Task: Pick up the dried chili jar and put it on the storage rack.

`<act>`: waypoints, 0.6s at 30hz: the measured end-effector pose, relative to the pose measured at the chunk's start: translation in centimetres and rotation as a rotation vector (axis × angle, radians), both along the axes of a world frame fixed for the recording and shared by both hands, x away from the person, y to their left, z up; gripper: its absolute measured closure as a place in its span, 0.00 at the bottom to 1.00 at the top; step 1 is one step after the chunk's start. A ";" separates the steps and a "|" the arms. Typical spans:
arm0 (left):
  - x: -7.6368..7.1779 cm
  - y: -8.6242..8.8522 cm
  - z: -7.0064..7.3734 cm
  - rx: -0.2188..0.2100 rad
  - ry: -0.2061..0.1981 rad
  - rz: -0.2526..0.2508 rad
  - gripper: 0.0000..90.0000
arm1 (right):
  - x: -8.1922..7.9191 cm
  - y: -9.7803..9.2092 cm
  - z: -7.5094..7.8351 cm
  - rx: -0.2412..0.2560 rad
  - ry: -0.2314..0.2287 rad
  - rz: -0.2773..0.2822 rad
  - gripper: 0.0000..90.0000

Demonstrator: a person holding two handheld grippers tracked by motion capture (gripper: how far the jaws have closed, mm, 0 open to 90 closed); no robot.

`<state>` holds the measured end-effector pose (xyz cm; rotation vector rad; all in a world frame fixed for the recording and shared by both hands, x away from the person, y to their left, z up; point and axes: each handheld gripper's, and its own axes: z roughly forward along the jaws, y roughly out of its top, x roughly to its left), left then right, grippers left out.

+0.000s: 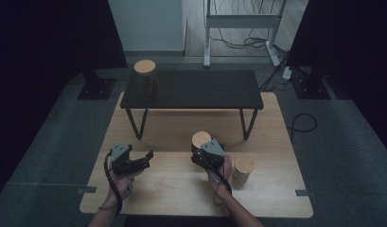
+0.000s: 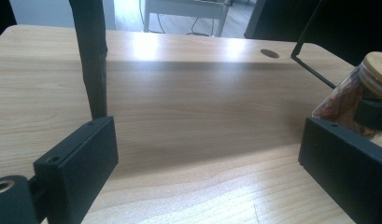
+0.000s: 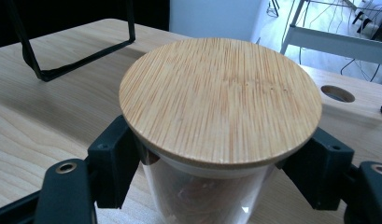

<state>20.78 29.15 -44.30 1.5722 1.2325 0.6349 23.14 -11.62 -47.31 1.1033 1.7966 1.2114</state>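
**Jar clamped at the near middle of the table**

On the light wooden table, the dark low shelf stands across the far half, with a lidded jar on its left end. Near you, right of centre, your right gripper has its jaws closed around the glass jar just under its bamboo lid. Another jar stands just right of that hand. Your left gripper, at the near left, is spread wide, holding nothing.
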 end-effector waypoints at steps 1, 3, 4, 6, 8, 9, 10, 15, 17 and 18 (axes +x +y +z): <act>0.0 0.0 0.0 0.000 0.000 0.000 0.05 | 0.0 0.0 0.0 0.000 -0.001 0.001 0.28; 0.0 0.0 0.0 0.000 0.000 0.000 0.05 | -0.1 -0.1 0.1 0.001 -0.004 0.001 0.28; 0.0 0.0 0.0 0.000 0.000 0.000 0.05 | -0.1 -0.1 0.2 0.004 -0.005 0.001 0.28; 0.0 0.0 0.0 0.000 -0.001 0.000 0.05 | -0.2 -0.1 0.3 0.005 -0.007 0.003 0.28; 0.0 0.0 0.0 0.000 -0.001 0.000 0.05 | -0.3 -0.2 0.4 0.008 -0.009 0.004 0.28; 0.0 0.0 0.0 0.000 -0.001 0.000 0.05 | -0.3 -0.2 0.5 0.010 -0.010 0.005 0.28; 0.0 0.0 0.0 0.001 0.000 -0.001 0.05 | -0.4 -0.2 0.5 0.012 -0.011 0.005 0.28; 0.0 0.0 0.0 0.001 -0.001 0.000 0.05 | -0.6 -0.2 0.8 0.015 -0.026 0.005 0.28; -0.1 0.0 0.0 0.001 -0.001 0.000 0.05 | -0.7 -0.3 0.9 0.017 -0.031 0.003 0.28; -0.1 0.0 0.0 0.001 -0.001 0.000 0.05 | -0.8 -0.3 0.9 0.017 -0.033 0.003 0.28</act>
